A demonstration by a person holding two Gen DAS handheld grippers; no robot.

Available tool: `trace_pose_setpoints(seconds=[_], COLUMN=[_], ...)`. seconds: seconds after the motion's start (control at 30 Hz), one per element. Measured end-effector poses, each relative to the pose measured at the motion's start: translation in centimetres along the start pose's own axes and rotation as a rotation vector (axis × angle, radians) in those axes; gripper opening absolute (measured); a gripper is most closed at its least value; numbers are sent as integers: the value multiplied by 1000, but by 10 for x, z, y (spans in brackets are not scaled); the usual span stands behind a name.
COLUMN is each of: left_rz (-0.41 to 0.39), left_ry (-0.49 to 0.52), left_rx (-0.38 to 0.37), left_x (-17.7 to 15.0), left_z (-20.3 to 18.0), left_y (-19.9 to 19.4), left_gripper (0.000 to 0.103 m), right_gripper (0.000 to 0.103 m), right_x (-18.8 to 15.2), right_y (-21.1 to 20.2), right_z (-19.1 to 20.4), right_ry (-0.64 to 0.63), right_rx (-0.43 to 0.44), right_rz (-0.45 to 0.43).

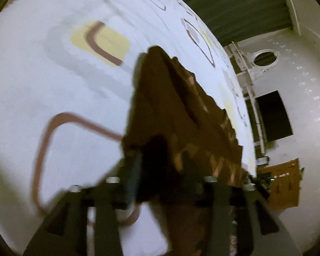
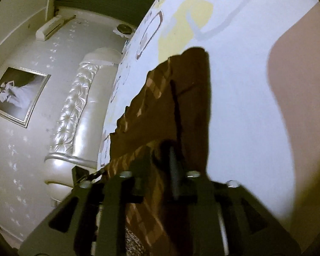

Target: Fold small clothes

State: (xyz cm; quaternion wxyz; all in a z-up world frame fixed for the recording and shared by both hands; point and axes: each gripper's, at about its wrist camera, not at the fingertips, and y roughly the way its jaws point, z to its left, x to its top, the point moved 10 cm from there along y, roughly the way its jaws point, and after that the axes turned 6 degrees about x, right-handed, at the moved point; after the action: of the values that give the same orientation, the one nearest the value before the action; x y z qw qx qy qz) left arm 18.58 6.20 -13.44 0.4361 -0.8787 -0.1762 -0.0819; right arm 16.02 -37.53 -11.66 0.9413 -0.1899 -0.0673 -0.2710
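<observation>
Right now a brown checked garment (image 1: 181, 111) lies in a long folded strip on the white bedsheet (image 1: 53, 85) with its yellow and brown printed shapes; the left gripper (image 1: 166, 166) hangs low over the near end, jaws partly apart with the cloth running between them, though blur hides whether the pads press on it; the right gripper (image 2: 160, 162) sits at the other end of the same garment (image 2: 181, 98), jaws narrowly apart astride the cloth, grip equally unclear; a tufted headboard (image 2: 79, 111) and a framed picture (image 2: 17, 93) stand beyond the bed's edge.
</observation>
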Motion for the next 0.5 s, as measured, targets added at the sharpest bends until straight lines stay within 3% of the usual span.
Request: trace_pose_setpoints(seconds=[0.07,0.17,0.23,0.43,0.5], left_rz=[-10,6,24,151,193], left_ry=[48,132,197,239,271], left_rx=[27,126,194,263,346], left_x=[-12,-39,-61,-89,-89], left_z=[-4,-16,-35,-88,-95], left_y=[-14,-26,-28,2,21], left_gripper=[44,46,57,58,58], right_gripper=[29,30,30,30,30], right_x=[-7,-23,-35,-44,-44], right_y=[-15,-37,-48,-61,-63], right_z=[2,1,-1,-1,2], right_ry=[-5,-15,-10,10,15], right_rx=[-3,-36,-51,-64,-52], right_rz=[-11,-7,-3,-10,-17])
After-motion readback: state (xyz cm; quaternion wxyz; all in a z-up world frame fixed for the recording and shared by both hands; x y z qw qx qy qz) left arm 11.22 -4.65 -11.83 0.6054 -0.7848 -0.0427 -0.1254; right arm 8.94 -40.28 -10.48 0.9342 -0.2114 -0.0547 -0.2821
